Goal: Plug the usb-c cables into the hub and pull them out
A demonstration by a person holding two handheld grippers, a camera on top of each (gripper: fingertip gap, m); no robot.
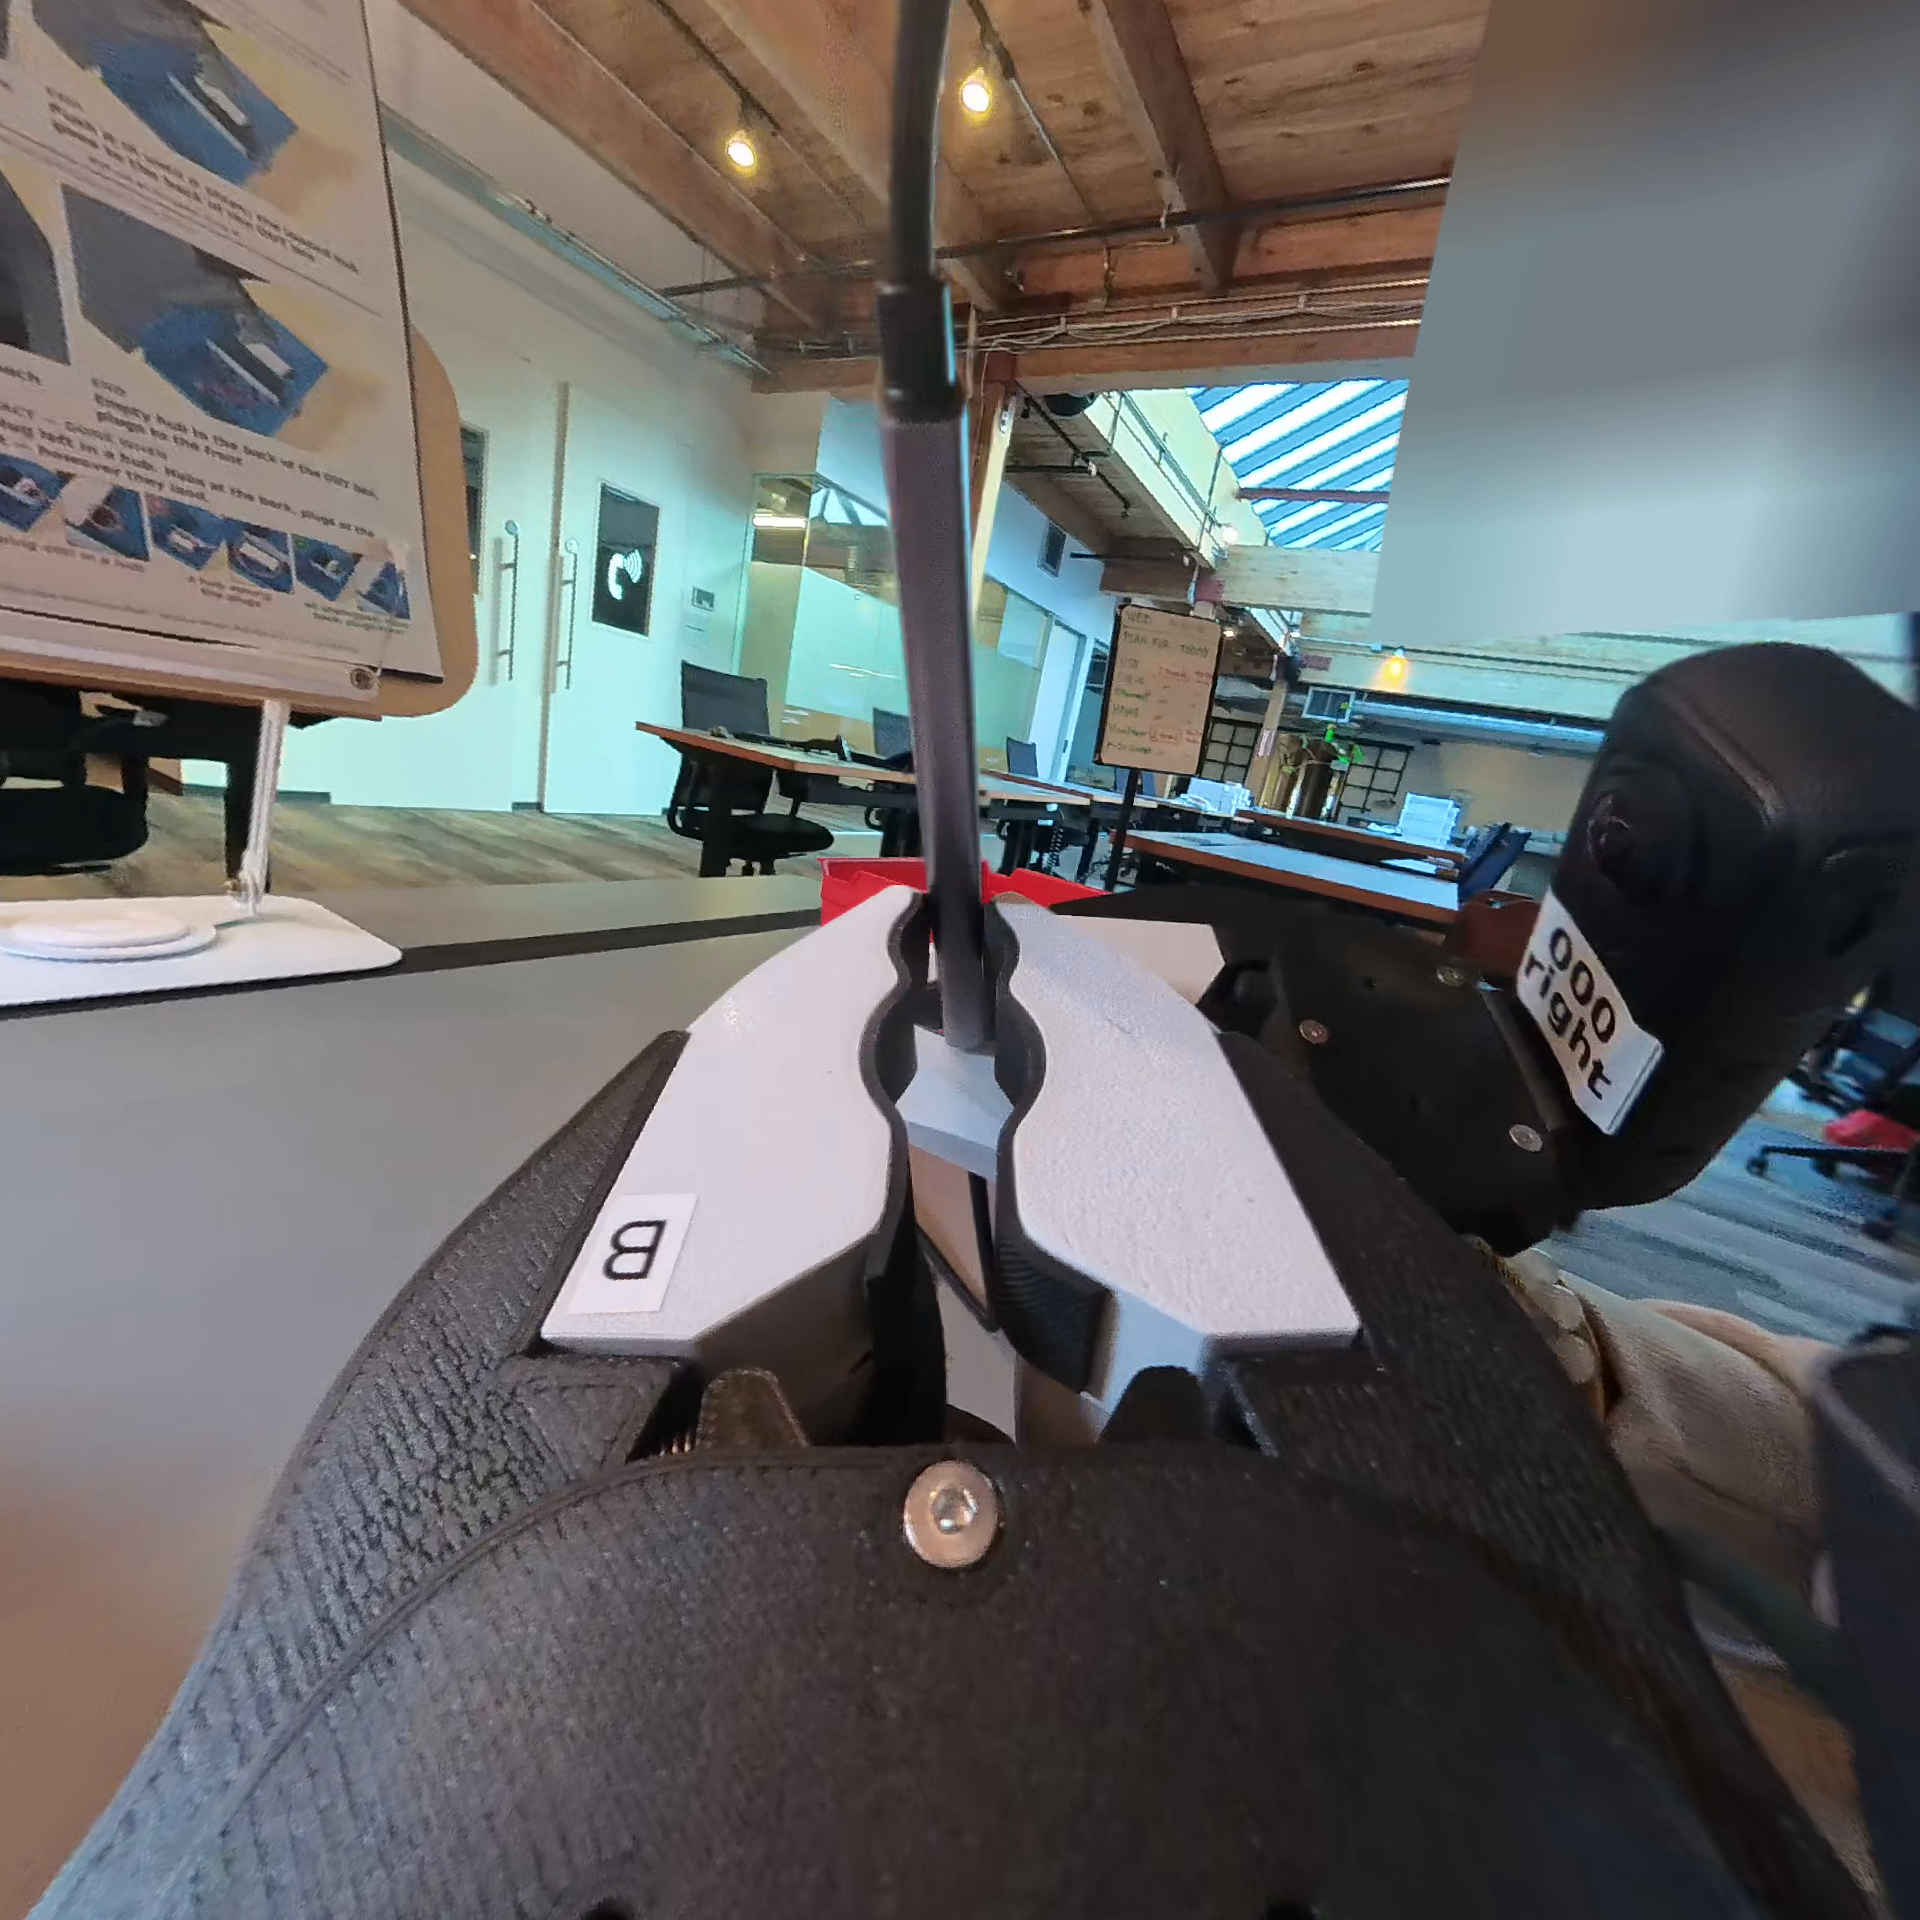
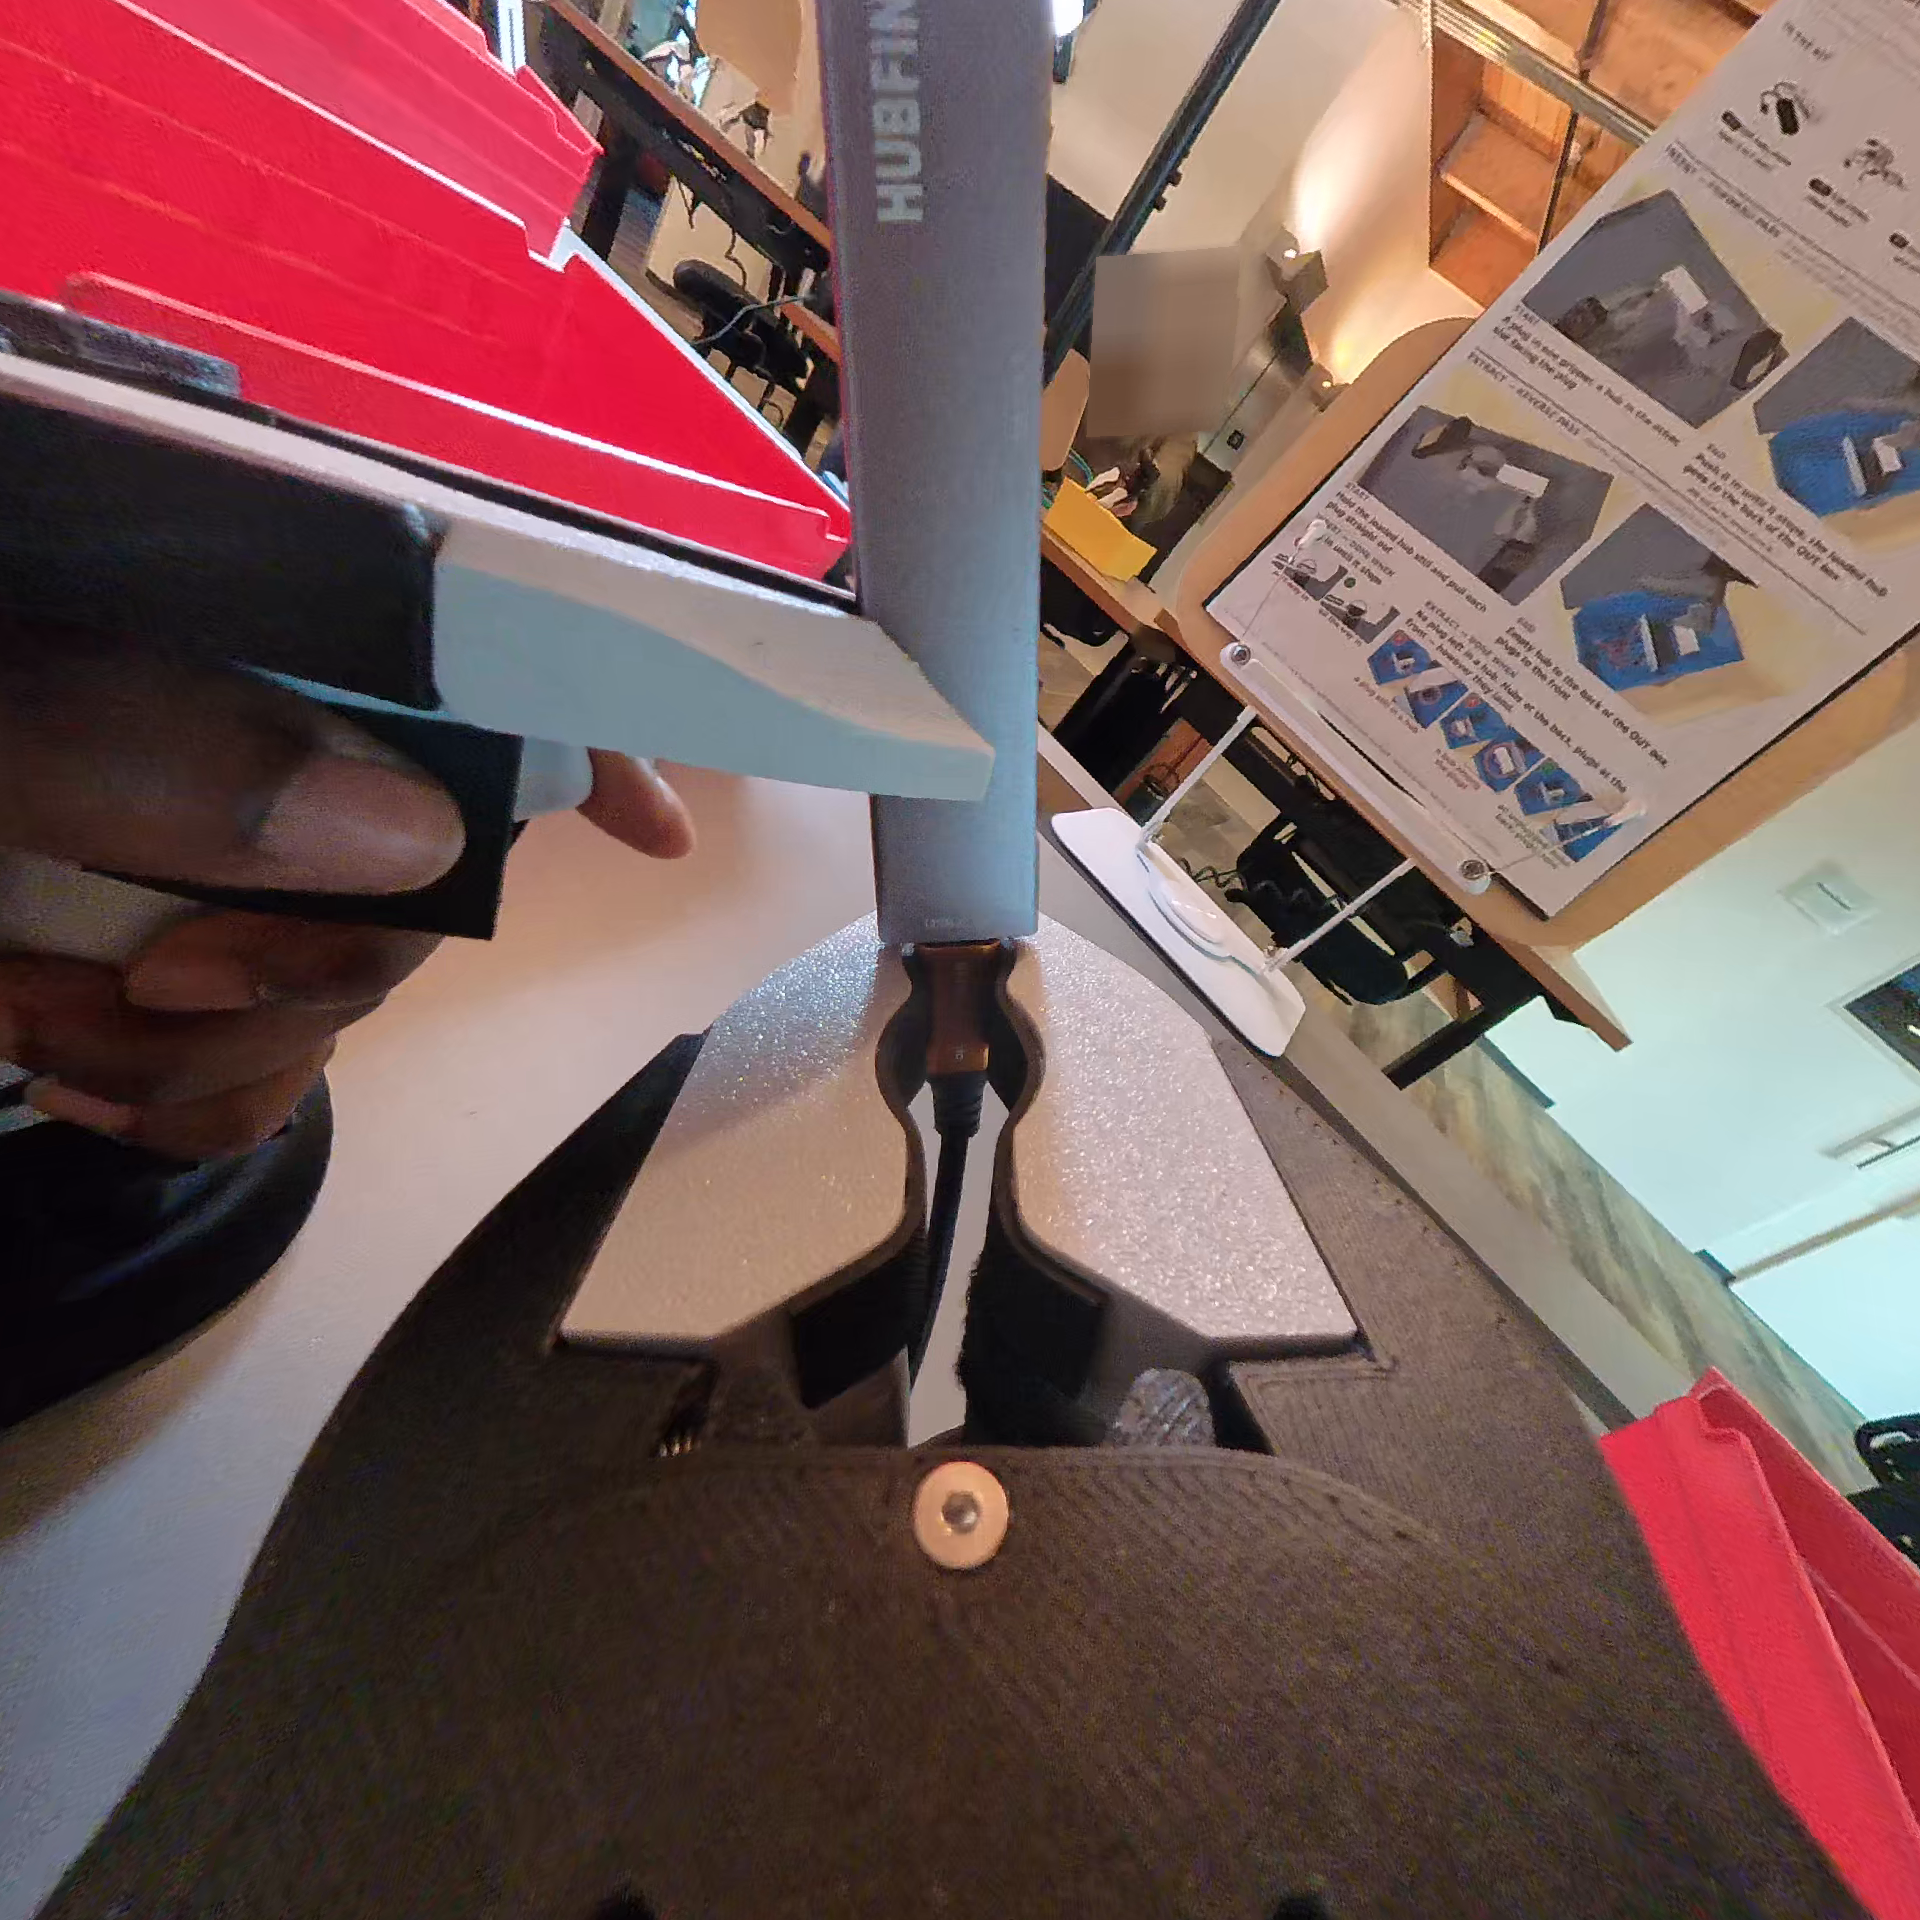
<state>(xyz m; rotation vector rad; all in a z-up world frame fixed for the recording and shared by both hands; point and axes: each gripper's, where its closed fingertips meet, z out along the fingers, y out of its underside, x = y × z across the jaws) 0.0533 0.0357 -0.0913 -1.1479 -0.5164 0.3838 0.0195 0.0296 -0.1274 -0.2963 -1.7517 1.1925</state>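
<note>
Above table, right claw (image 2: 961, 1023) pinches plug (image 2: 958, 1013).

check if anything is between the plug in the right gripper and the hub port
Nothing visible is. In the right wrist view the right gripper is shut on the bronze usb-c plug, whose tip already meets the bottom end of the grey hub, which the left gripper holds.

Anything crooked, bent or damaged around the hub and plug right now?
Nothing stands out. The plug lines up straight with the end of the grey hub, gripped by the right gripper. The left gripper clamps the hub's other end. No damage shows.
</note>
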